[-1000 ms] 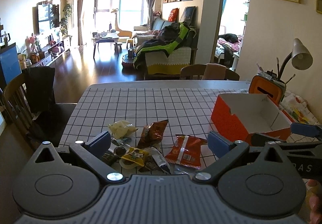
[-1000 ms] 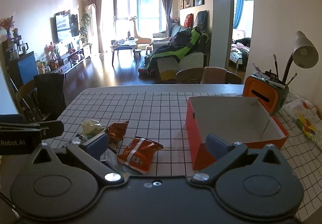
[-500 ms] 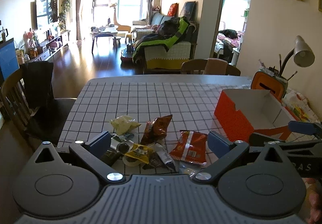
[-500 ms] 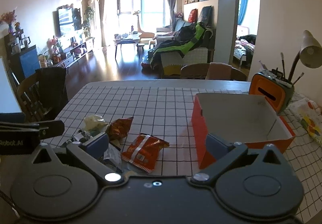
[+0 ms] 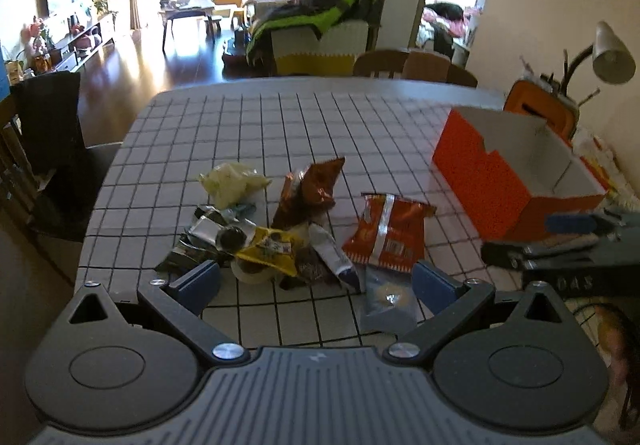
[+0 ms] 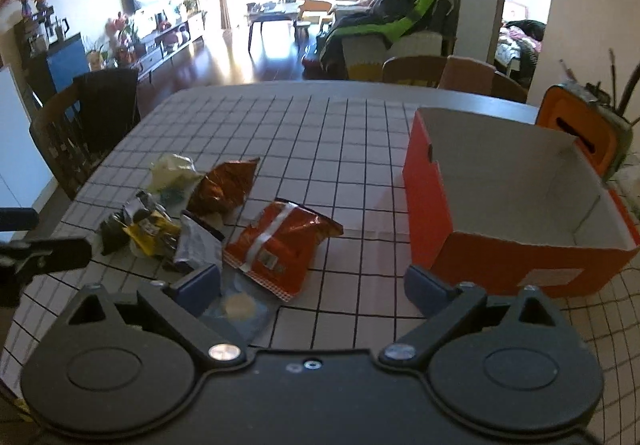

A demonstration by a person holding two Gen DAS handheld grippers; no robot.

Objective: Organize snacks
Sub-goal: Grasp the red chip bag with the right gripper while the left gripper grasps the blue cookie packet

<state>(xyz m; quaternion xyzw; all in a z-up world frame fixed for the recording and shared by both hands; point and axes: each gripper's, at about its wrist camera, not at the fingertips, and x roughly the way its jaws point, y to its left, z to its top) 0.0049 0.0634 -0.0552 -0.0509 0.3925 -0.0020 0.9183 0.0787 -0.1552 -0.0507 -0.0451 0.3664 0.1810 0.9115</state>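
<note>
Legible text: only a partial marking, "OAS" or similar, on the side of the right hand-held gripper (image 5: 576, 241), seen from the left wrist view; blurred, reading uncertain. Snack packet (image 6: 280, 245) print too blurred to read.

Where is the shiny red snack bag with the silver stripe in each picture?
Left wrist view: the red snack bag lies right of centre, just right of the snack pile, above the right finger of the left tool.
Right wrist view: the same bag lies left of centre, ahead of the right tool, between its open fingers.
Shared landmark: the orange box stands to the bag's right in both.
</note>
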